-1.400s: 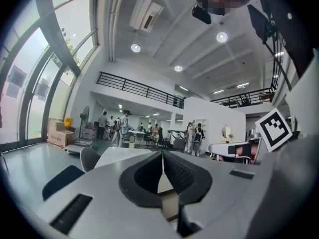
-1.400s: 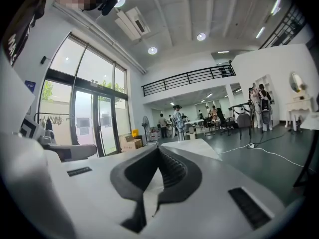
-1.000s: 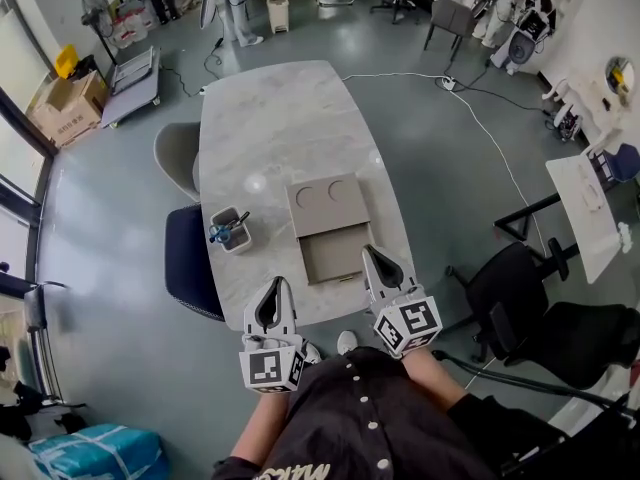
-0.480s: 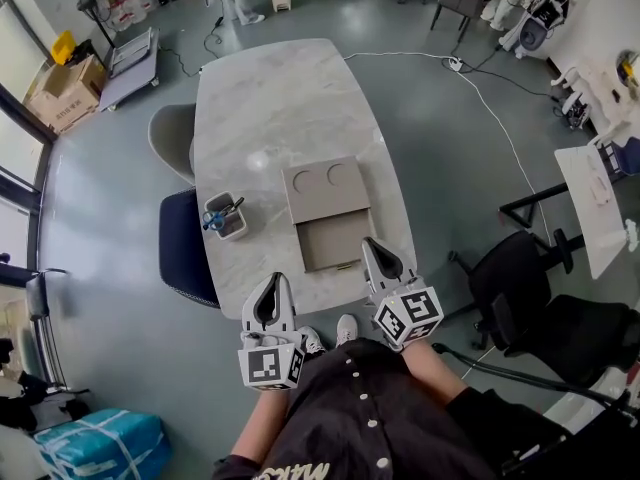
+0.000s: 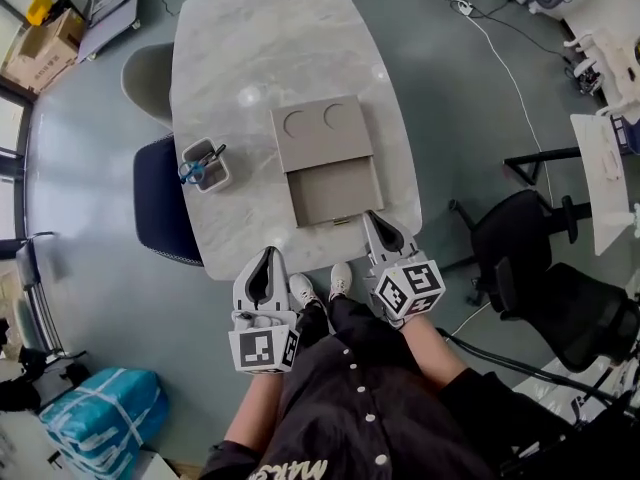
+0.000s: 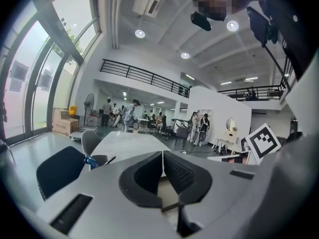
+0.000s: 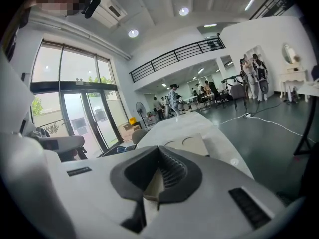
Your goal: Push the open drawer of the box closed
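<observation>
1. A pale marble counter carries a tan box with two round marks on its top.
2. The drawer of the box is pulled out toward the person. Its open tray reaches almost to the counter's near edge.
3. The right tongs are pressed together with nothing held between them. In the right gripper view the ribbed pads meet at the tip. The box top lies just ahead.
4. From the head view the right tongs' tip sits just beside the drawer's front right corner. Whether it touches the drawer cannot be told.
5. The left tongs are also together and empty. The left gripper view shows their pads closed against each other.
6. The left tongs point at the counter's near edge, left of the drawer and apart from it.
7. A small grey cup holding a blue item and a dark pen stands on the counter to the left of the box, near the counter's left edge.
8. A dark blue chair is tucked against the counter's left side beside the cup.
</observation>
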A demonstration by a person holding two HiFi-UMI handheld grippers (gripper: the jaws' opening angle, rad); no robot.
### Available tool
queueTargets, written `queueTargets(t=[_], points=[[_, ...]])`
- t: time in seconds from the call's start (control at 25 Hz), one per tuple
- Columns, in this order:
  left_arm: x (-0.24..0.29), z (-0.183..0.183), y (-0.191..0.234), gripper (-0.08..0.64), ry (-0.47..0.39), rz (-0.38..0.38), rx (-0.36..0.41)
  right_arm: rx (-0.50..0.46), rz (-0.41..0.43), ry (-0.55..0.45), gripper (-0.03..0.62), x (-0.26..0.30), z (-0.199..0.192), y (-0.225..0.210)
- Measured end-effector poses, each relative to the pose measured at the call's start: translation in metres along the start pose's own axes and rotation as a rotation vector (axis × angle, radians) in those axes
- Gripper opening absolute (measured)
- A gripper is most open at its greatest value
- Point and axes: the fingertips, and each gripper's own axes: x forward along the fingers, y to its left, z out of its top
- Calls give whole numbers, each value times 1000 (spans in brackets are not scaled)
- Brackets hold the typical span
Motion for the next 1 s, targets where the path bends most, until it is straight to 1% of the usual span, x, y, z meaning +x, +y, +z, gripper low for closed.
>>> queueTargets(t=[0.2, 0.4, 0.44, 0.48, 0.52, 0.72, 0.8, 0.92, 1.0], points=[[8, -27, 3, 18, 34, -1, -15, 79, -13, 58, 0, 16, -41, -21], [6, -65, -1, 18, 101, 2, -33, 160, -19, 148, 0, 21, -87, -30], [5, -71, -2, 18, 112, 3, -38, 172, -20, 167, 5, 22, -96, -30], [4, -77, -2, 18, 122, 5, -43, 184, -21, 185, 39, 23, -105, -31], [4, -83, -2, 18, 130, 7, -47, 197, -22, 201, 48, 23, -113, -31], [2, -101, -4, 18, 160, 15, -64, 257, -35, 251, 48, 27, -143, -37], [2, -106, -5, 18, 165, 17, -67, 327, -41, 266, 48, 30, -154, -40], [3, -111, -6, 18, 168, 19, -72, 501, -57, 277, 48, 38, -169, -46], [4, -114, -7, 18, 172, 20, -77, 575, -77, 280, 48, 42, -177, -51]])
